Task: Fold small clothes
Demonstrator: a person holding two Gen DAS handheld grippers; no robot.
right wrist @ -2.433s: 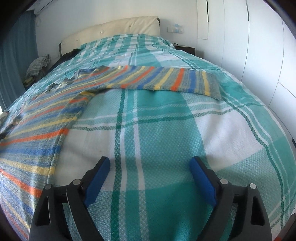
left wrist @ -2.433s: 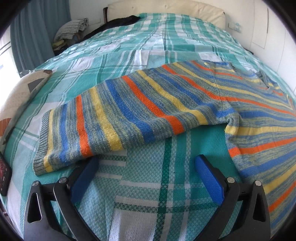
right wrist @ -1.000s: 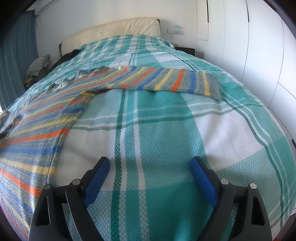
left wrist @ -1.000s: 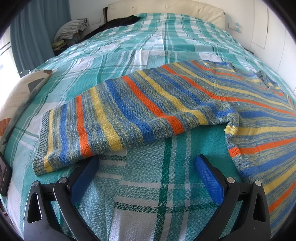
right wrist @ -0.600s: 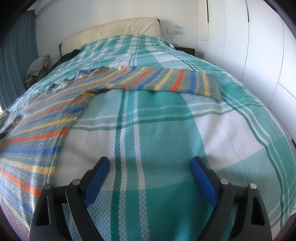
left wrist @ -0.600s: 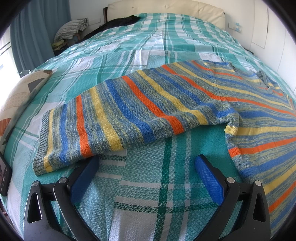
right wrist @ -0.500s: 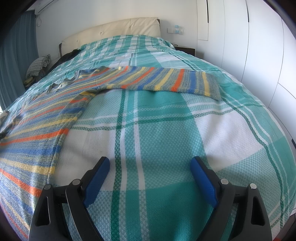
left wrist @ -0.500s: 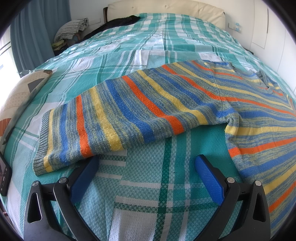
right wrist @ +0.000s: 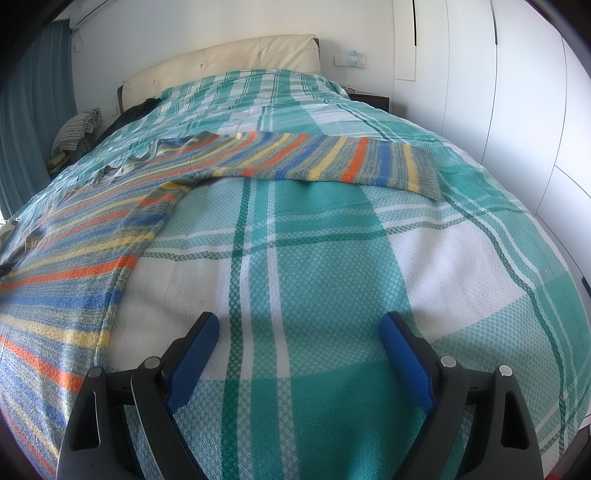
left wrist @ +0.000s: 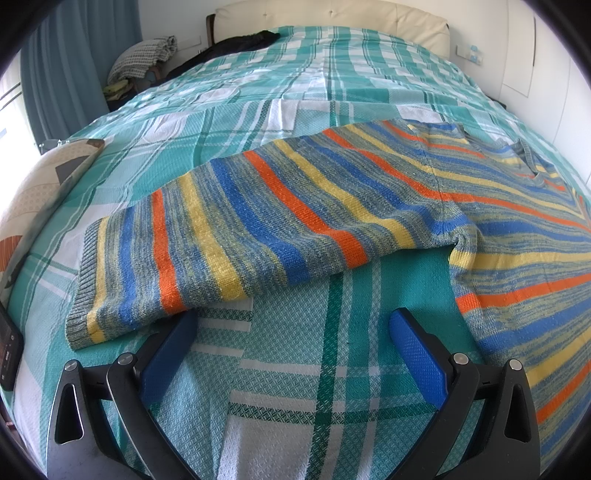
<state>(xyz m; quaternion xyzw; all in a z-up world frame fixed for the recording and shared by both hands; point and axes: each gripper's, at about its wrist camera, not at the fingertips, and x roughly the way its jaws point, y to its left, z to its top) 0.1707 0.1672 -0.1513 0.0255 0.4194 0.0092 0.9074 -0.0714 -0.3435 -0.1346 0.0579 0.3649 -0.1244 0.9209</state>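
A striped knit sweater [left wrist: 332,206] in blue, orange, yellow and grey lies spread flat on the bed, both sleeves stretched out. My left gripper [left wrist: 291,325] is open and empty, just below the left sleeve near its cuff [left wrist: 85,288]; its left fingertip sits at the sleeve's lower edge. My right gripper [right wrist: 299,328] is open and empty over bare bedspread; the right sleeve [right wrist: 332,162] lies well ahead and the sweater's body [right wrist: 66,258] lies to its left.
The bed has a teal and white plaid bedspread [right wrist: 332,258] and a cream headboard [left wrist: 332,14]. A patterned pillow [left wrist: 33,192] and a dark phone [left wrist: 7,350] lie at the left edge. Folded clothes [left wrist: 144,62] sit at the far left. White wardrobe doors [right wrist: 498,110] stand at the right.
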